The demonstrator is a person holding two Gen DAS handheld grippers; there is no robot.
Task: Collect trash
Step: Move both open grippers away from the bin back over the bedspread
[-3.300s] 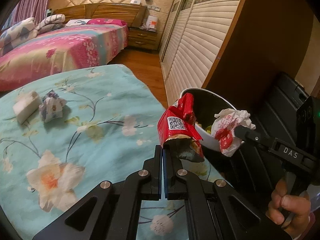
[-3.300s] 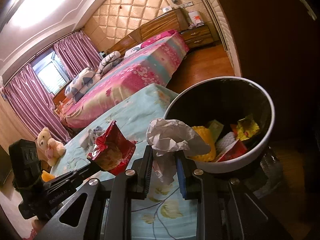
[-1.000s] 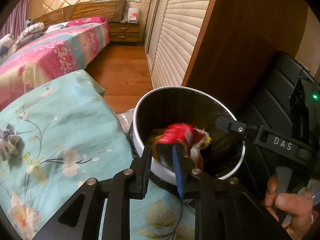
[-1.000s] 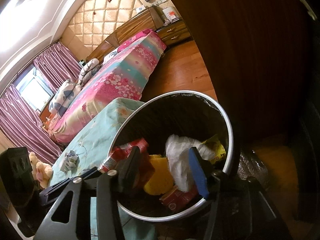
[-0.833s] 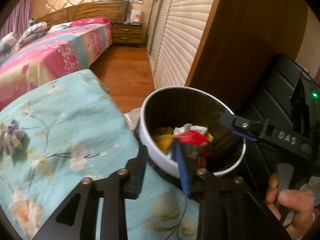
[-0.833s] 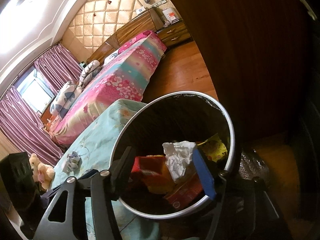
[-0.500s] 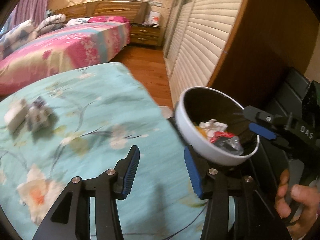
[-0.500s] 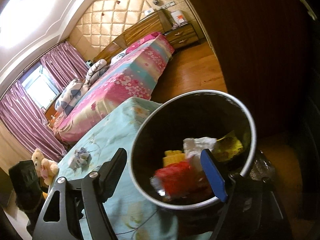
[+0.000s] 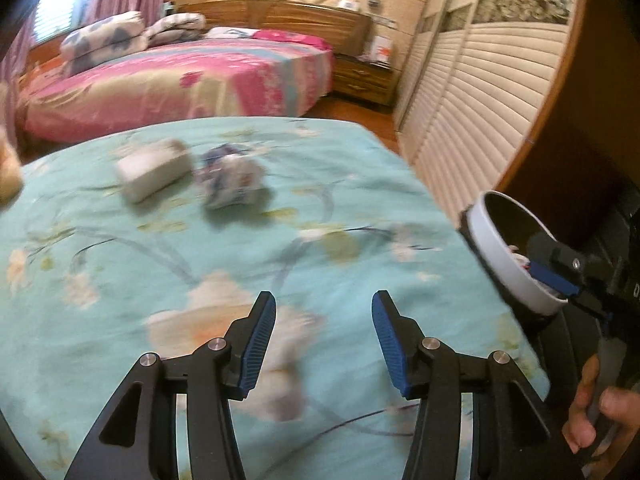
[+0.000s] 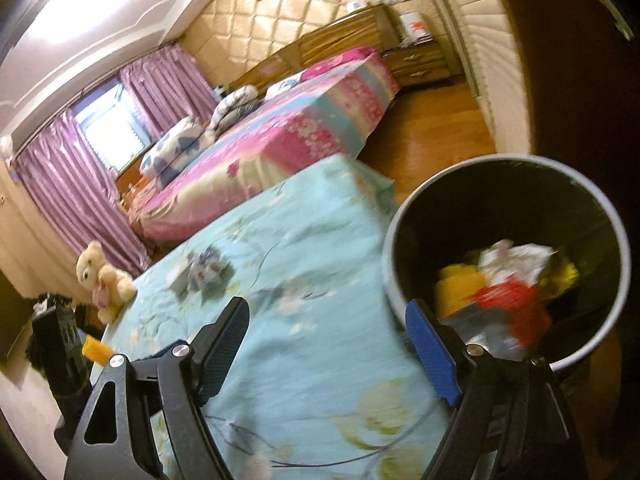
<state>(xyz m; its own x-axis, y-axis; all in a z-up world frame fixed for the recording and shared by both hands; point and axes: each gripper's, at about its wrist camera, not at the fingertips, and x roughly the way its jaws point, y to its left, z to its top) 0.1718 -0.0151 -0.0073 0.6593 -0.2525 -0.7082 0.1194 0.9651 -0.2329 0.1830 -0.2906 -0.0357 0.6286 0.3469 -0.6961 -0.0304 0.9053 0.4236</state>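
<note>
My left gripper (image 9: 323,312) is open and empty above the floral teal cloth (image 9: 120,264). Two pieces of trash lie ahead of it: a pale crumpled wad (image 9: 152,170) and a blue-and-white crumpled wrapper (image 9: 232,180). They also show small in the right wrist view (image 10: 204,268). My right gripper (image 10: 326,324) is open and empty beside the white-rimmed bin (image 10: 400,304). The bin holds the red wrapper (image 10: 512,304), the white paper ball (image 10: 508,260) and yellow scraps. In the left wrist view the bin (image 9: 500,256) is at the right edge.
A pink bed (image 9: 180,80) stands beyond the teal surface, with a wooden floor (image 10: 436,132) between. Slatted wardrobe doors (image 9: 472,92) and a dark wooden panel line the right side. A teddy bear (image 10: 104,280) sits at the teal surface's far left edge.
Both grippers opened over the bin and let the red wrapper and the paper ball fall in. Both have since pulled back left, the left one swinging toward the remaining trash.
</note>
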